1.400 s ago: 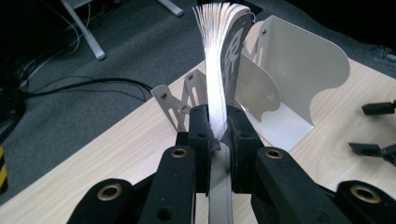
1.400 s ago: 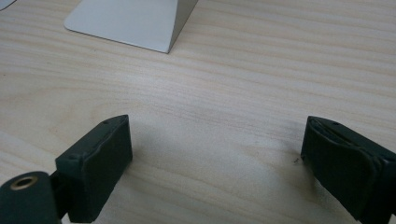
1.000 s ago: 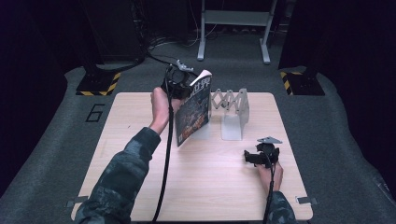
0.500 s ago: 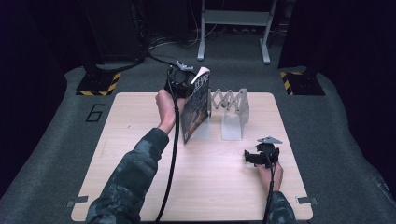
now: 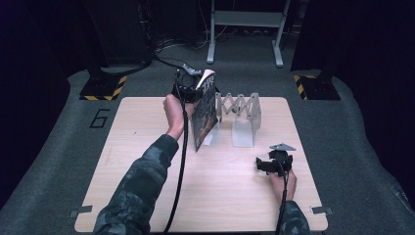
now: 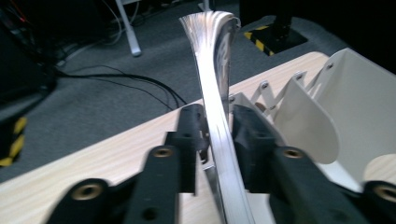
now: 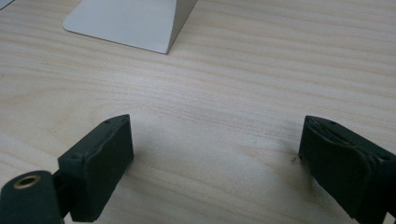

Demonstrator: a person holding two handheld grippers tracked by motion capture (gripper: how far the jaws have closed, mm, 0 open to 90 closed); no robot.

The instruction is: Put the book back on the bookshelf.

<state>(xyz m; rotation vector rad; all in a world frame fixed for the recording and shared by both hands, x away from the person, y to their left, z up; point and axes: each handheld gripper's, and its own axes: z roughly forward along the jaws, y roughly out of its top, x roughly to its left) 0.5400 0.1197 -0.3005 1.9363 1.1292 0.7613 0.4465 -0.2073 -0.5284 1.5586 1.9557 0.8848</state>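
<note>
We work at a light wooden worktop (image 5: pixel 147 196) that stands on grey carpet, and nearly all the action sits along its far edge. There the white accordion book rack (image 5: pixel 242 115) stands near the middle of that edge, its flat foot reaching toward us and its upright plates linked by a scissor lattice. Just to its left, the book (image 5: pixel 204 115) stands on its lower edge, tilted, its foot resting by the rack's nearest plate and its top leaning away from the rack. Our left gripper (image 6: pixel 219 140) sits at the book's top end; its jaws have just been opening, and the pages now run between the pads with a sliver of slack on each side, so we judge the grip as loosened rather than pinching. Our right gripper (image 7: pixel 215 172) rests near the right edge, closer to us, jaws spread wide over bare wood with nothing between them. We read this as the release step of slotting the book into the rack. Next we need to back the left gripper off along the pages without tipping the book, watching whether it stays leaning.
</note>
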